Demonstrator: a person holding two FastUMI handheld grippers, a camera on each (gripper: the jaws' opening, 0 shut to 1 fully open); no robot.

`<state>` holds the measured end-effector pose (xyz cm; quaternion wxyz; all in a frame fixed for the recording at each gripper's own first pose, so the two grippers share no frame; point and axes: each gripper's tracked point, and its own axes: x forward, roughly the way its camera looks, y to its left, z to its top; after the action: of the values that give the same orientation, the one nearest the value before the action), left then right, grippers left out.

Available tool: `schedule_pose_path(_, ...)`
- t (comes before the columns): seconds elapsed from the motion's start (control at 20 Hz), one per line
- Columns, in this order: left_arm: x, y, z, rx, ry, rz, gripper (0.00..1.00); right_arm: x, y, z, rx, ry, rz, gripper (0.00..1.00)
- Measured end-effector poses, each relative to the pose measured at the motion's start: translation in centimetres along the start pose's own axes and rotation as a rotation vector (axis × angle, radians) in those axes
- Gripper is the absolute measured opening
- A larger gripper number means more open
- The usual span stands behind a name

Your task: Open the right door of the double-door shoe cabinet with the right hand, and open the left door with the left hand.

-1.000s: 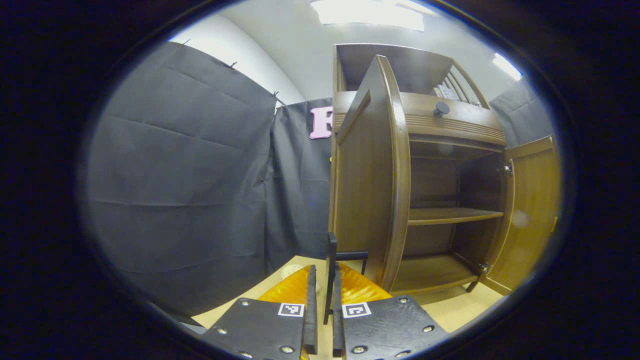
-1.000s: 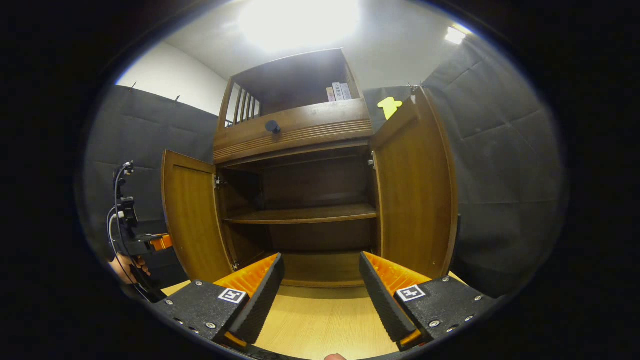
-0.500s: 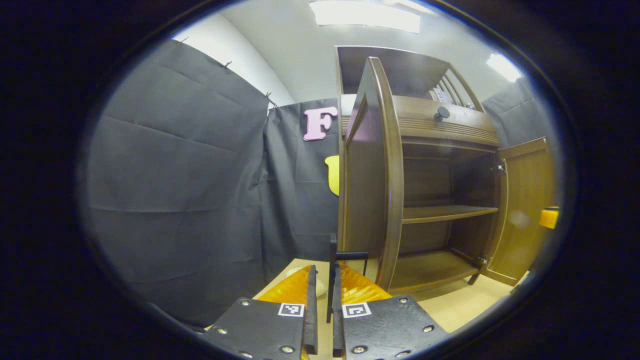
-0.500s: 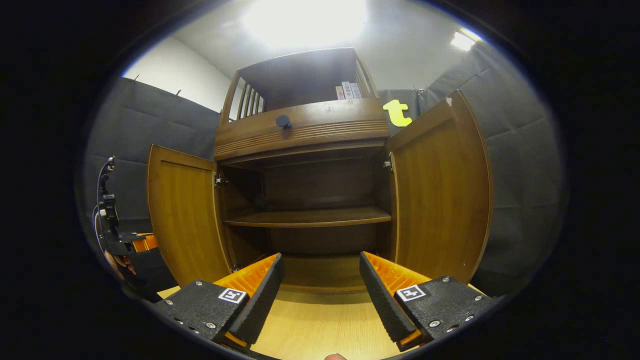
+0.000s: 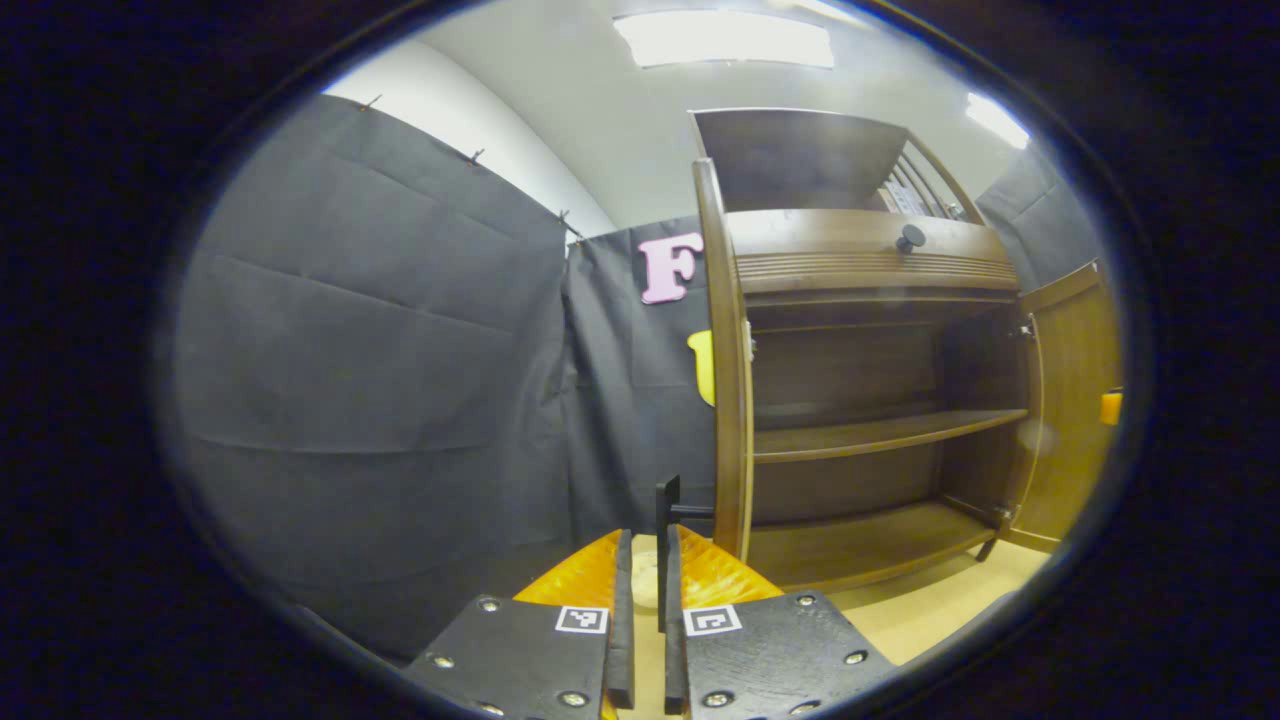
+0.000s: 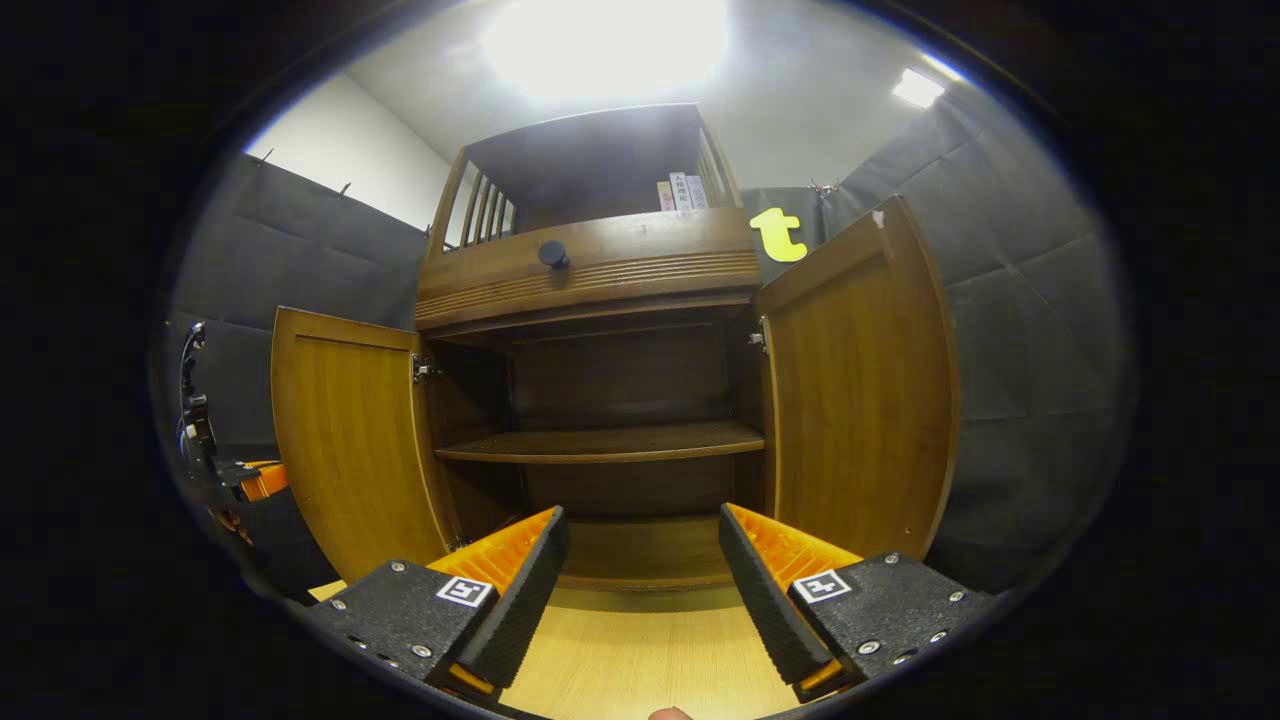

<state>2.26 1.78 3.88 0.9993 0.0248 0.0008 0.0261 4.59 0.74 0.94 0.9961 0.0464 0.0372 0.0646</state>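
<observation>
Left gripper (image 5: 645,600), left gripper view: fingers pressed nearly together w/ a thin dark handle (image 5: 664,545) pinched between them; handle runs up from the gap and joins the left door (image 5: 728,380), seen edge-on just right of it. That door is swung wide, standing roughly straight out from the shoe cabinet (image 5: 870,265). Under the gripper, a light wood floor (image 5: 930,610). Past the door edge: cabinet interior w/ a bottom board and one shelf (image 5: 880,432) above it, both bare. Far right of same view, right door (image 5: 1075,400) also open, inner face showing. Above the opening, a ribbed drawer front w/ a round dark knob (image 5: 910,237); open top compartment above that. Right gripper (image 6: 643,590), right gripper view: fingers spread wide, holding nothing, over the floor in front of the cabinet and facing its open middle. Left door at left and right door at right, both swung out, inner faces toward the camera. At far left edge of that view, near the left door, the other gripper shows w/ a hand (image 6: 232,522) on it. Some small upright items (image 6: 680,193) stand in the top compartment, too small to tell what.
</observation>
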Motion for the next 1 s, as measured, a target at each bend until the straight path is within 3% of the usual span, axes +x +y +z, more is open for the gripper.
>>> schedule_pose_path(0.1,-0.9,-0.6,0.7,-0.005,-0.015,0.018,0.08,-0.9,-0.9,0.2,0.0,0.007,0.0,0.93)
schedule_pose_path(0.2,-2.5,0.0,2.1,0.006,-0.028,0.029,0.17,-2.1,-2.0,0.9,-0.005,-0.009,-0.014,0.93)
schedule_pose_path(0.25,-3.0,0.0,2.7,0.007,-0.033,0.029,0.17,-2.7,-2.5,1.2,-0.005,-0.013,-0.021,0.91)
schedule_pose_path(0.3,-3.6,-0.3,3.3,-0.003,-0.039,0.017,0.13,-3.3,-2.9,1.4,-0.002,-0.016,-0.023,0.93)
schedule_pose_path(0.35,-4.2,-0.5,3.7,-0.014,-0.041,0.006,0.17,-3.8,-3.3,1.6,0.0,-0.017,-0.026,0.93)
schedule_pose_path(0.5,-6.8,-3.5,4.6,-0.04,-0.026,-0.036,0.08,-5.3,-4.3,2.3,0.004,-0.024,-0.038,0.93)
schedule_pose_path(0.6,-8.3,-5.8,4.9,-0.052,-0.016,-0.07,0.17,-6.3,-4.6,2.5,0.002,-0.027,-0.042,0.91)
schedule_pose_path(0.7,-10.0,-7.3,5.2,-0.065,-0.006,-0.101,0.08,-7.2,-5.0,2.6,-0.003,-0.029,-0.047,0.91)
schedule_pose_path(0.8,-11.6,-8.8,5.5,-0.062,-0.006,-0.129,0.13,-7.9,-5.2,2.5,-0.002,-0.031,-0.055,0.93)
schedule_pose_path(1.0,-14.1,-10.5,6.1,-0.053,-0.017,-0.157,0.13,-9.2,-5.3,1.8,0.002,-0.025,-0.065,0.93)
